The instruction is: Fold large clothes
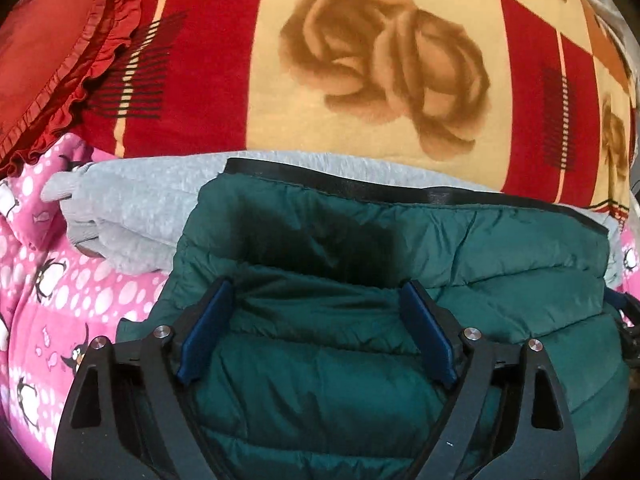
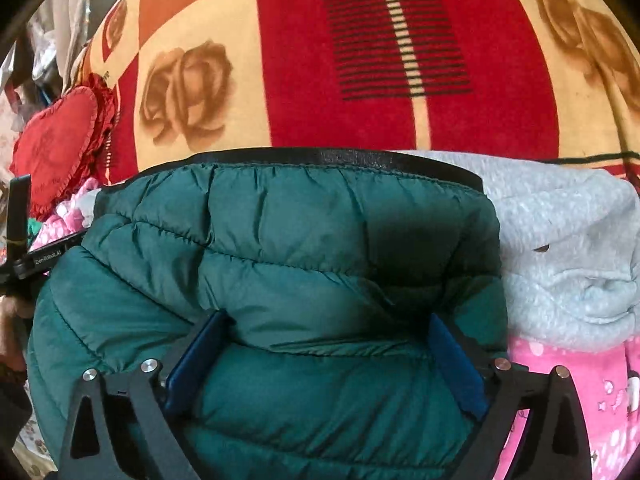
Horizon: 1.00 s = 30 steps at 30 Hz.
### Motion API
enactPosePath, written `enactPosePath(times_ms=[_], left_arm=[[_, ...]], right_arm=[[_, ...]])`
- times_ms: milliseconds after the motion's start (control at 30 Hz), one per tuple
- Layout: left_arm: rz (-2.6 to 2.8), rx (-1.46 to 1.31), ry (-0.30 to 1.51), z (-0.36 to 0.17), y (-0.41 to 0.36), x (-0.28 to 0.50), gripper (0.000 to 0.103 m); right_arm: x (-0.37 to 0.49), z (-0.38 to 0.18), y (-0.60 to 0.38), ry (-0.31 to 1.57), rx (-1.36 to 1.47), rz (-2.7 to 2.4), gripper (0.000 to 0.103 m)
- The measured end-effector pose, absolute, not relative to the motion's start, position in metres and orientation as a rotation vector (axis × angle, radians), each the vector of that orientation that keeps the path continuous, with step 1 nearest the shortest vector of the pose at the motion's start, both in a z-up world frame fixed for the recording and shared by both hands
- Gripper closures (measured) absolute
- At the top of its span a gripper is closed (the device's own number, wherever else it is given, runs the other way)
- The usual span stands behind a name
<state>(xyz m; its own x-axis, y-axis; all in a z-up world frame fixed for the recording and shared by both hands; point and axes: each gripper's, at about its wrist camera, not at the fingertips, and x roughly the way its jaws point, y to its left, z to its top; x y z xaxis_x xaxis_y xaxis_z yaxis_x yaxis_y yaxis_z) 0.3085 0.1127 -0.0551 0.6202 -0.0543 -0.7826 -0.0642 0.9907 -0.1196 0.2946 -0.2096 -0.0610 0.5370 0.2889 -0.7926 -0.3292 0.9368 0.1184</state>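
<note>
Spread across the whole background is a red, cream and orange checked blanket (image 1: 208,60) printed with brown roses and the word "love" near its far edge. On it, nearer the cameras, lies a pink fleece sheet (image 1: 60,288) patterned with penguins and white dots. Upon that sheet rests a grey sweatshirt (image 2: 568,240), and over it the folded dark green quilted puffer jacket (image 1: 320,360), its black-trimmed hem toward the blanket's far side. A red heart-shaped frilled cushion (image 1: 48,60) sits at the blanket's far left corner.

Left gripper (image 1: 318,334) hangs over the jacket with its blue pads (image 1: 204,336) spread wide, jacket fabric bulging between them but not pinched. Right gripper (image 2: 326,364) likewise stands released, blue pads (image 2: 196,364) apart astride a jacket fold. In the right wrist view the other gripper's black frame at the left edge reads "GenRobot.AI".
</note>
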Motion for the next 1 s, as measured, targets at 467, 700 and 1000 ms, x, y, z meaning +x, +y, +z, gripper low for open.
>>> enactPosePath(times_ms=[467,700,1000], left_arm=[[-0.123,-0.203,0.796,0.020,0.198,0.195,0.017],[-0.202,-0.309,0.857,-0.030,0.206,0.163,0.017],[-0.253,-0.459,0.929,-0.052,0.213,0.227,0.017]], right_arm=[[0.190,0.016,-0.246,0.800,-0.033,0.312,0.001],[0.163,-0.002,-0.264,0.803,-0.006,0.304,0.001],[0.189,0.001,-0.270,0.759,0.091,0.307,0.001]])
